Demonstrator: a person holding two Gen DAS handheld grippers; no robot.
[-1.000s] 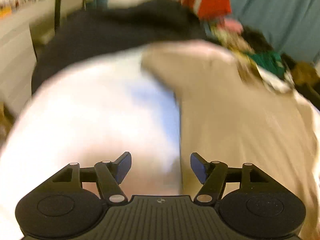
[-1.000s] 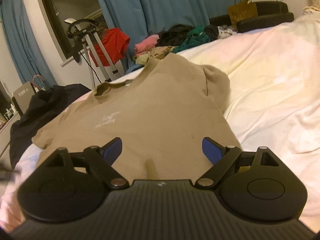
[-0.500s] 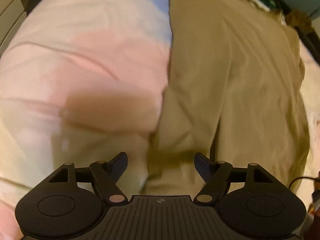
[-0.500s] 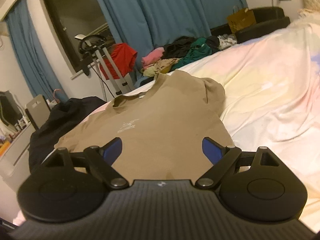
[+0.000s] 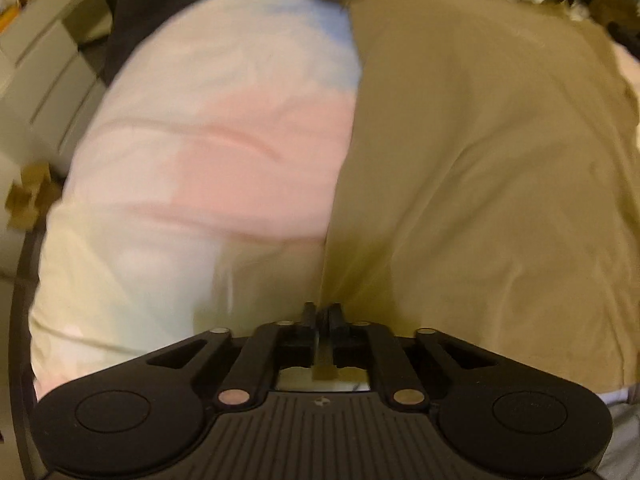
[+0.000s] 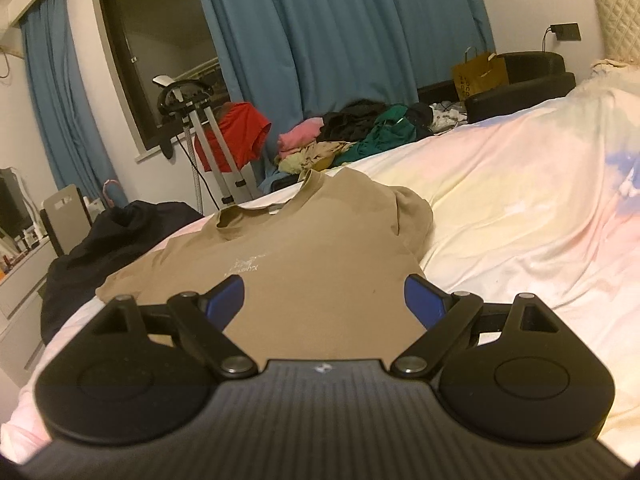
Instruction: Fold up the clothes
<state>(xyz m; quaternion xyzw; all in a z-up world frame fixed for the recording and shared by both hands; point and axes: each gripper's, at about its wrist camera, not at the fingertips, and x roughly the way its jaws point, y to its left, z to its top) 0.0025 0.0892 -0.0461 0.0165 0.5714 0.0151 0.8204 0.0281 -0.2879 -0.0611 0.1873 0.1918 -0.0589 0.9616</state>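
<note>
- Bedding in pale pink, yellow and blue patches covers the bed [image 6: 520, 208], and its soft cloth is creased into low folds.
- Blue curtains [image 6: 340, 40] are hung along the far wall beside a dark window [image 6: 160, 60].
- A heap of loose clothes [image 6: 360, 136], pink, green and black, is seen at the far edge of the bed, with a red garment [image 6: 240, 132] draped on a metal stand and a brown paper bag [image 6: 478, 74] further right.
- A dark garment [image 6: 100, 240] is bunched at the left edge of the mattress.
- The tan T-shirt [image 6: 312, 272] is spread flat on the bed with its collar toward the curtains; a small pale print is seen on the chest, and one sleeve is rumpled on the right.
- The left gripper [image 5: 321, 312] is held low at the shirt's near left edge, its jaws drawn together on a pinch of the tan cloth, from which taut creases radiate.
- The right gripper [image 6: 324, 296] is poised above the shirt's lower part, its blue-padded fingers [image 6: 422, 300] spread wide and nothing held between them.
</note>
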